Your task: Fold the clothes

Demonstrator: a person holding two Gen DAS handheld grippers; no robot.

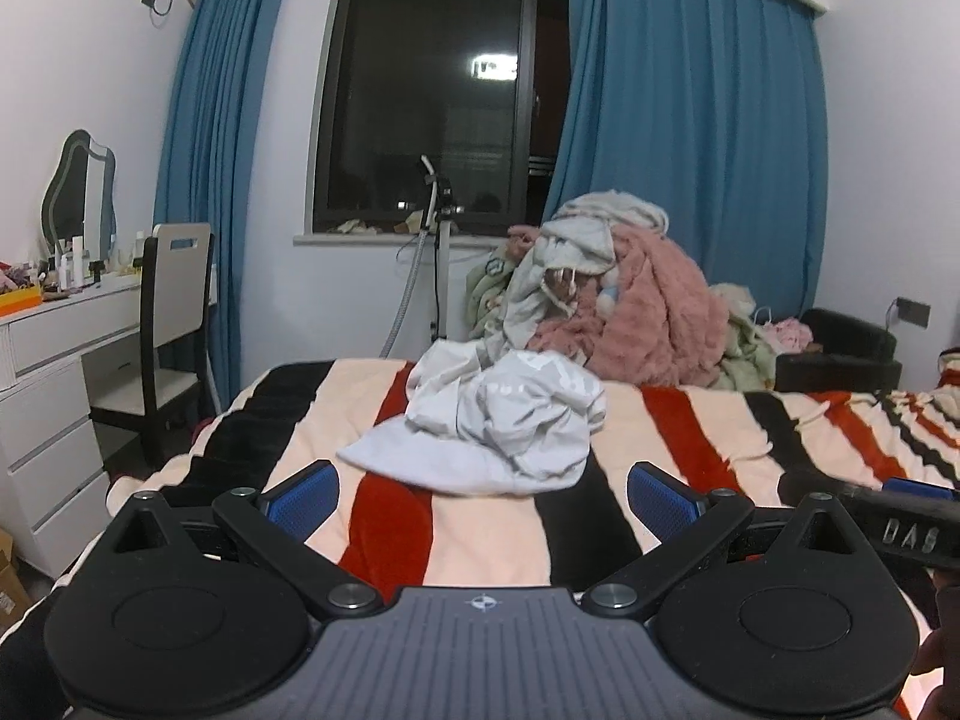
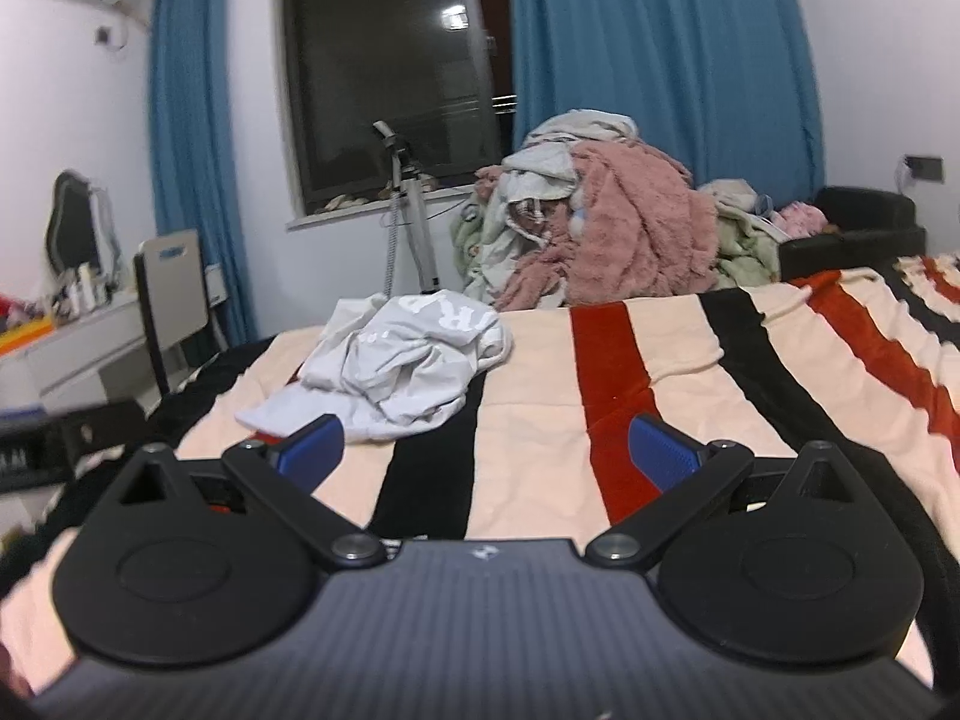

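Observation:
A crumpled white garment (image 1: 498, 420) with grey lettering lies in a heap on the striped blanket (image 1: 498, 534), straight ahead of my left gripper (image 1: 483, 501). That gripper is open, its blue pads (image 1: 306, 498) wide apart and empty, just short of the garment's near edge. In the right wrist view the same garment (image 2: 396, 372) sits ahead and to the left. My right gripper (image 2: 486, 450) is open and empty over the blanket (image 2: 540, 408), its left pad (image 2: 315, 450) near the garment's hem. The right gripper's body (image 1: 888, 516) shows at the left view's right edge.
A tall pile of clothes with a pink fleece (image 1: 648, 312) rises behind the bed. A white dresser (image 1: 54, 372) and chair (image 1: 174, 324) stand at the left. A steamer stand (image 1: 435, 252) is under the window. A black armchair (image 1: 840, 348) sits at the right.

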